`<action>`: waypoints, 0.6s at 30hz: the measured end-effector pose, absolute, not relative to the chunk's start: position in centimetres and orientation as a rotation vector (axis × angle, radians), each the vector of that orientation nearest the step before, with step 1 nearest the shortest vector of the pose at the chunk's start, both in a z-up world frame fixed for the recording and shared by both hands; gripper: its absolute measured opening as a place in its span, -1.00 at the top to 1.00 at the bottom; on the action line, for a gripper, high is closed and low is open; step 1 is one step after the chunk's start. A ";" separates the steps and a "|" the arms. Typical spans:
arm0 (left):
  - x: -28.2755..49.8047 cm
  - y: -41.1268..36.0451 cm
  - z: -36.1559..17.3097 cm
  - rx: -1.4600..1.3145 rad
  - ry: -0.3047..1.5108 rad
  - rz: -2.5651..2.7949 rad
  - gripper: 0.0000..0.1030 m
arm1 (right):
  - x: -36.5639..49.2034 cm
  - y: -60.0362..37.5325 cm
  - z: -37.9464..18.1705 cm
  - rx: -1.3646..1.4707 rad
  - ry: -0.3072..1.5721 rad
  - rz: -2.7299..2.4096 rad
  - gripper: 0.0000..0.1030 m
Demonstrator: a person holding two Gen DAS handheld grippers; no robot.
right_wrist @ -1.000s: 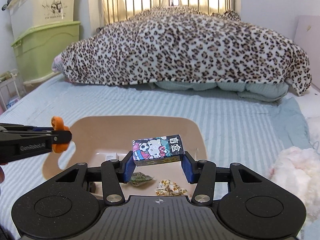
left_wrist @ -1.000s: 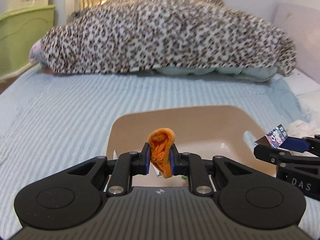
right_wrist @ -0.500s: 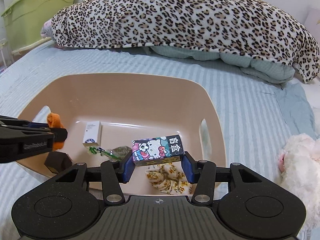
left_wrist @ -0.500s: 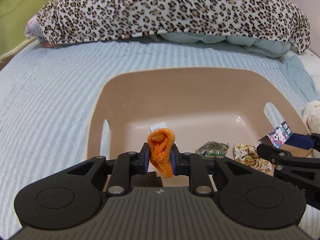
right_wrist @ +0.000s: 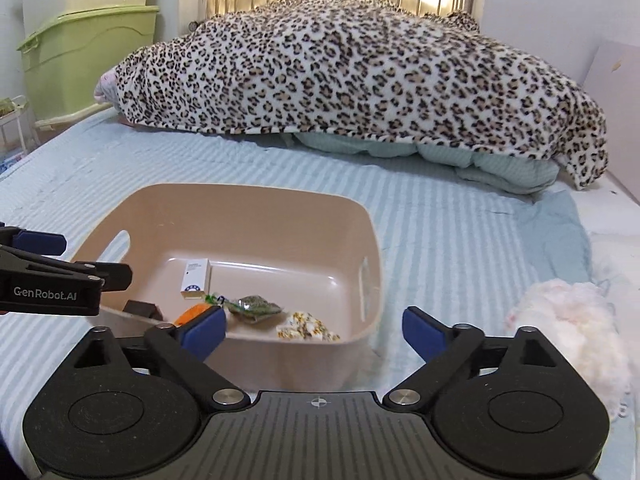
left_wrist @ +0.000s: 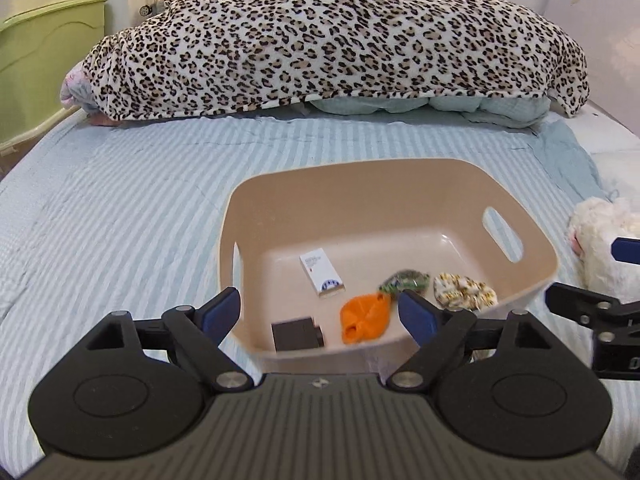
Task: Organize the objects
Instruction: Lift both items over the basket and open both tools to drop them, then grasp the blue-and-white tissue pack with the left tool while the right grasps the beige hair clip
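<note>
Left wrist view, crumpled orange cloth [left_wrist: 366, 317] in beige basket [left_wrist: 400, 184], both claws spread apart, empty

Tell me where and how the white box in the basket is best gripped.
Grip the white box across its two long edges, near its middle, coming from above. It lies flat on the floor of the basket, so only a top-down approach gets fingers on both sides. The long edges are bare, with free floor either side; the orange cloth and black box lie nearer, clear of it.
</note>
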State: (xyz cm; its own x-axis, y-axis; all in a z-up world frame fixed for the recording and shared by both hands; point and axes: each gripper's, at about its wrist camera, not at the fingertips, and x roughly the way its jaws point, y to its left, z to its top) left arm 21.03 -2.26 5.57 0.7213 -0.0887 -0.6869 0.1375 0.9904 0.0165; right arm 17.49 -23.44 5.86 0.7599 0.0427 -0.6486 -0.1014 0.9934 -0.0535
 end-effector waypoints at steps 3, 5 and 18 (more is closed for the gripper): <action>19.6 -1.9 5.6 0.049 0.753 -0.121 -0.71 | 15.8 -24.0 6.1 -0.089 0.713 0.080 -0.96; 18.5 -1.9 5.4 0.041 0.757 -0.130 -0.73 | 14.7 -24.2 5.8 -0.095 0.720 0.080 -0.98; 15.5 -2.7 0.3 0.056 0.888 -0.156 -0.74 | 12.5 -24.1 0.1 -0.113 0.880 0.097 -0.99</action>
